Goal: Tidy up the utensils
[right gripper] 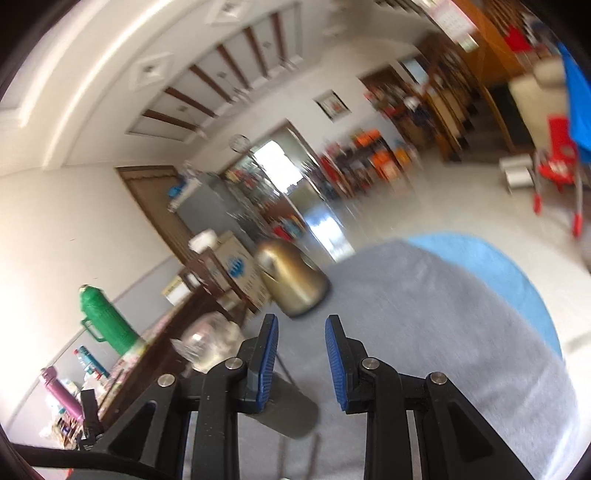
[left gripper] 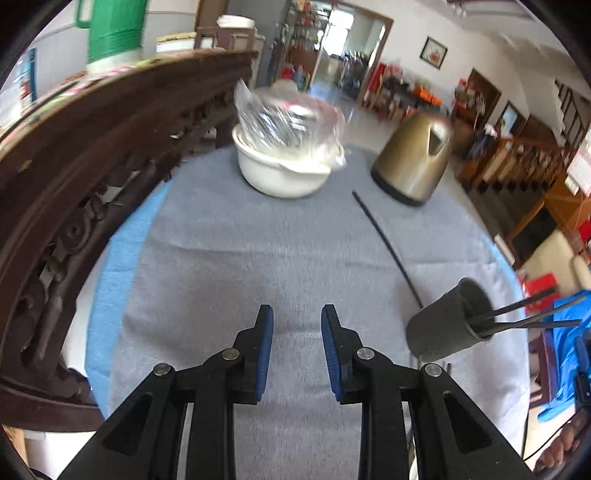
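Observation:
A single black chopstick (left gripper: 388, 247) lies slantwise on the grey cloth (left gripper: 258, 258) covering the table. To its right stands a grey utensil holder (left gripper: 443, 328) with several black chopsticks (left gripper: 528, 314) sticking out of it. My left gripper (left gripper: 297, 314) hovers over bare cloth left of the holder, open, with nothing between its blue pads. In the tilted, blurred right wrist view, my right gripper (right gripper: 302, 321) is open and holds nothing. The grey holder (right gripper: 288, 410) shows partly behind its left finger.
A white bowl (left gripper: 280, 173) holding a clear plastic bag and a gold kettle (left gripper: 413, 158) stand at the far side of the cloth. A carved dark wooden cabinet (left gripper: 74, 184) borders the table on the left, with a green thermos (left gripper: 114, 33) on top.

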The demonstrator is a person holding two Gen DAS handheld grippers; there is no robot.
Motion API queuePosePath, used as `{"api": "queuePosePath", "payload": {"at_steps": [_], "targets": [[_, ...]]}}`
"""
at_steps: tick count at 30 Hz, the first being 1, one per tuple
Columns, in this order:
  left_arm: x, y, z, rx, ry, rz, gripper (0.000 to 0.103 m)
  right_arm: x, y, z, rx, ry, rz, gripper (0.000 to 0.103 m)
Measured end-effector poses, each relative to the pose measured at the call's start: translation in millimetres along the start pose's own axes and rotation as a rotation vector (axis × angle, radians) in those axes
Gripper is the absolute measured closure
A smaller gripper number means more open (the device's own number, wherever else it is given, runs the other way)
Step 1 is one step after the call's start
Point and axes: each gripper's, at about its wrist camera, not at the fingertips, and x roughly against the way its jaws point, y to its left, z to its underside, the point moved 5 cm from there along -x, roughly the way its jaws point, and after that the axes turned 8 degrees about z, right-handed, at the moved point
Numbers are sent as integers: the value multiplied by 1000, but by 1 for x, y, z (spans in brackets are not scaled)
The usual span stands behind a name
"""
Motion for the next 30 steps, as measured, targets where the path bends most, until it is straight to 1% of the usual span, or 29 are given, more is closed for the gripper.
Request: {"api": "queuePosePath", "payload": {"at_steps": [1,3,4,6,8,12,14,16,18,20,22,25,28,30], "targets": [[-9,-3,-4,-17,12,-6,76,-10,-12,5,-21,27,1,74],[-19,-11,-12,-40,23,-8,76,-32,-34,17,-77,96,-24,74],[-27,-15,-18,-50,28,-6,76,-43,-43,22,-106,124,-45,72],[-47,-16,-33,-71,38,-1,76,-65,-61,31,-174,168,-106,72],[-62,-24,-48,-86,42,4,76,-82,-72,35,-224,184,-155,72],[-96,-53,-75,-141,54,3,76,-113,-80,33,-271,167,-227,72],[-110,-69,-86,-175,54,-4,76,-127,-79,33,-268,159,-277,72],[-129,-83,-98,-212,64,-13,76,-137,-75,37,-241,158,-299,72],[-155,-96,-110,-237,86,-32,76,-144,-75,46,-230,176,-317,72],[-177,-100,-121,-223,113,-41,76,-151,-78,49,-244,206,-324,72],[-201,-102,-134,-185,148,-35,76,-154,-79,51,-256,215,-344,72],[-229,-100,-150,-145,185,-49,76,-160,-80,54,-253,233,-325,72],[-254,-95,-162,-109,235,-82,76,-164,-83,57,-261,250,-315,72],[-267,-92,-166,-92,272,-97,76,-167,-83,59,-260,261,-308,72]]}}
